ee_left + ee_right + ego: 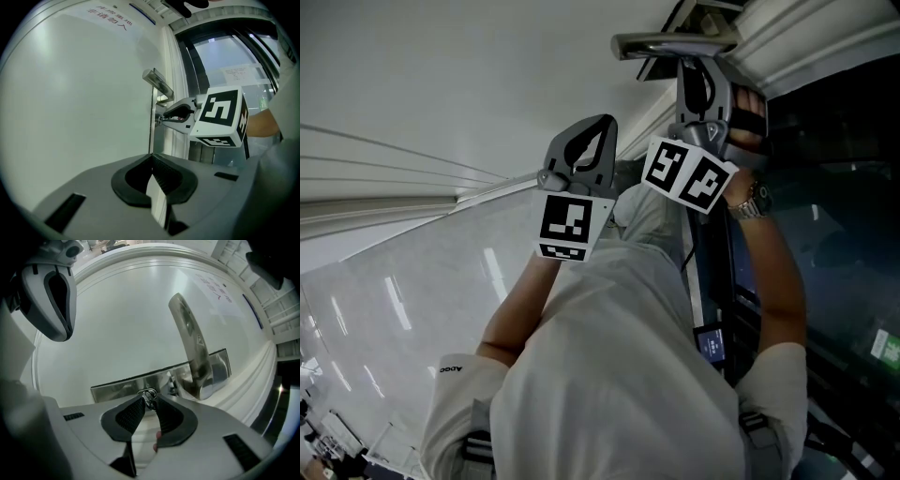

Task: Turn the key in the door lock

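The white door [70, 93] carries a silver lever handle [192, 348] on a steel lock plate [117, 386]. A small key with a ring [149, 398] sticks out of the plate beside the handle's base. My right gripper [149, 404] points level at the plate, and its ribbed pad tips pinch the key. From the left gripper view the right gripper [161, 119] reaches in under the handle [158, 83]. My left gripper [151, 158] hangs back from the door, shut and empty. In the head view both grippers, left [602, 124] and right [698, 89], are raised below the handle [666, 42].
A dark glass panel [834, 187] in a black frame stands to the right of the door. The white moulded door frame [262, 376] runs close beside the lock plate. The person's right forearm with a wristwatch [752, 202] stretches toward the handle.
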The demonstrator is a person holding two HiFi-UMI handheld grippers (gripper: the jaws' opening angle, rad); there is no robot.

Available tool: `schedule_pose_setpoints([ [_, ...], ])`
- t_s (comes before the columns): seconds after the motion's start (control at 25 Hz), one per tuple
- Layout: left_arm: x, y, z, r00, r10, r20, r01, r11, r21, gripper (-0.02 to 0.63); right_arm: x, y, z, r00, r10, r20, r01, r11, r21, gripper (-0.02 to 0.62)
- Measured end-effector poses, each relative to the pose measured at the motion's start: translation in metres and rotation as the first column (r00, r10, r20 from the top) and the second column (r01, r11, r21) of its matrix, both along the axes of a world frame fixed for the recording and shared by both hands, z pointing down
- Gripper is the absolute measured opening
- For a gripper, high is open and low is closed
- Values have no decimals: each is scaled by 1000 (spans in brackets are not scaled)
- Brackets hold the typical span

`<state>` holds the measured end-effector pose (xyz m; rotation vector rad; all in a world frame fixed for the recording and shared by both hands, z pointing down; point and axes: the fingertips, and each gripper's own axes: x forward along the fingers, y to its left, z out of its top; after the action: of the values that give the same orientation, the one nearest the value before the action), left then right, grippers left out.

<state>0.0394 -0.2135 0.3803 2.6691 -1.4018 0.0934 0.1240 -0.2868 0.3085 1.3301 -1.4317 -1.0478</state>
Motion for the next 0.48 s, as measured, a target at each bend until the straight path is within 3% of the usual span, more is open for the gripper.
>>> schedule_pose_setpoints([
  [0.16, 2, 0, 0, 1000, 0, -5, 0, 1000, -1, 8, -1, -1, 0, 998, -5, 58, 6, 1000, -18, 75],
  [0.28, 5, 1, 0, 1000, 6, -7, -6, 1000, -1, 8, 1, -2, -2, 987, -4, 162, 9, 999, -32, 29],
  [0.48, 5, 2, 0, 1000, 11, -5, -11, 1000, 2, 8, 3, -1, -2, 920, -4, 391, 30, 998, -62, 9],
])
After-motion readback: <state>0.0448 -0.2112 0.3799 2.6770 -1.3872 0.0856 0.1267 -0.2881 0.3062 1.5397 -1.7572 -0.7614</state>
